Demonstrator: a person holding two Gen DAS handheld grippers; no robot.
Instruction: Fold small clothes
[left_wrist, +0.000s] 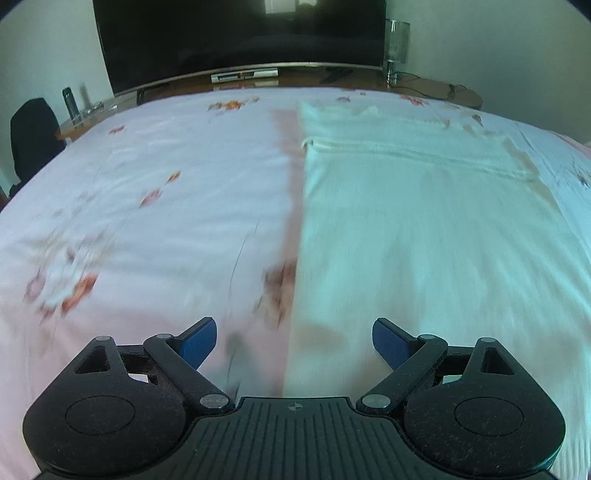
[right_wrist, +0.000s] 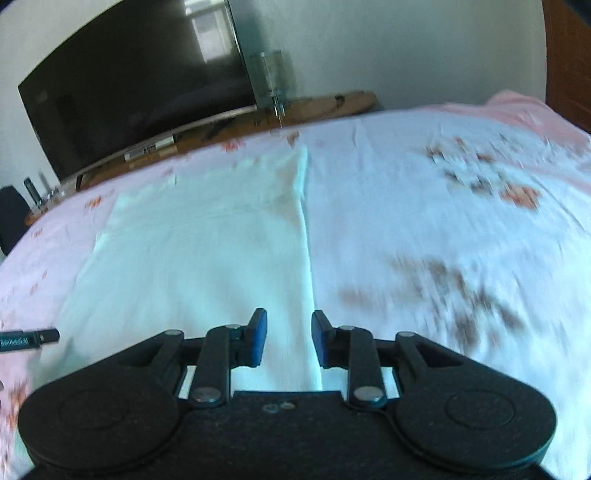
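Black television (left_wrist: 240, 33) stands beyond the floral bedsheet (left_wrist: 147, 177).

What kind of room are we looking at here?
Most likely a bedroom: a bed with a pink floral bedsheet, a large dark flat-screen television on a long wooden sideboard, and a pale folded cloth laid out.

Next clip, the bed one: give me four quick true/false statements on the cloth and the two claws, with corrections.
1. The pale cloth lies flat on the floral bedsheet. True.
2. The left claw grips the cloth. False: its jaws stand wide apart and hold nothing.
3. The right claw sits over the cloth's right edge, with a gap between its pads. True.
4. A laptop stands beyond the bed. False: a large dark television does.
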